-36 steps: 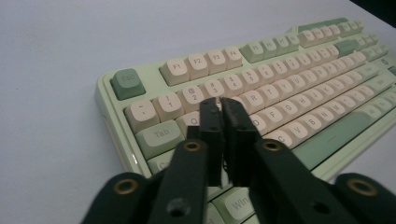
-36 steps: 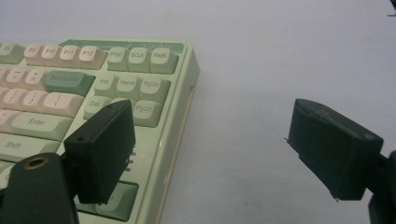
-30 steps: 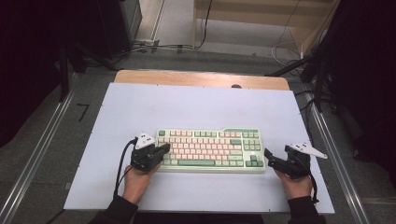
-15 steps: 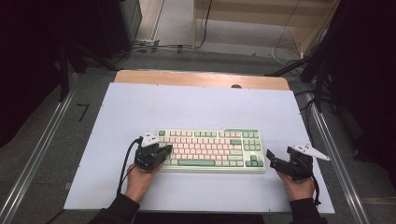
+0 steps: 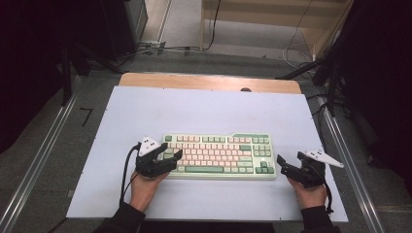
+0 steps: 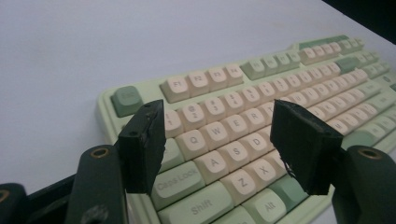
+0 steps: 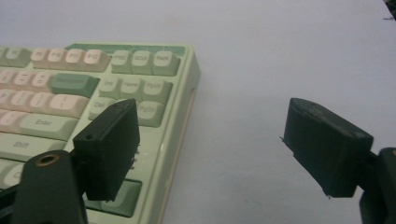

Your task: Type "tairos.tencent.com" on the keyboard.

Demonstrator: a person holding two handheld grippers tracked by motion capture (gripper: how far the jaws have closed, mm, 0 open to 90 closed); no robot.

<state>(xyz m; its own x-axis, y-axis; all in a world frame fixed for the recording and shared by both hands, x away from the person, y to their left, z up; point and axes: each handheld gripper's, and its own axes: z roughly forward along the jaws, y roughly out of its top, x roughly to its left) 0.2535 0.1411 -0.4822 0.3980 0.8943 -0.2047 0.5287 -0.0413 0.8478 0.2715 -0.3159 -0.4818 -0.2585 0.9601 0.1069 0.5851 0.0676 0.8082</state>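
A pale green keyboard (image 5: 218, 156) with cream and darker green keycaps lies flat on the white table top, its long side running left to right. Its left end, with the Caps Lock and Shift keys (image 6: 194, 193), sits under and between the left gripper's (image 6: 219, 142) jaws. Its right end, bearing the navigation keys (image 7: 140, 88), lies partly behind one jaw of the right gripper (image 7: 212, 149), and the other jaw stands over bare table beside it.

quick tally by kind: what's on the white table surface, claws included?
Pale green rectangular keyboard with pink and green keycaps: 1
Black two-jaw claws, one in each hand: 2 (left claw, right claw)
White table surface: 1
Total: 4
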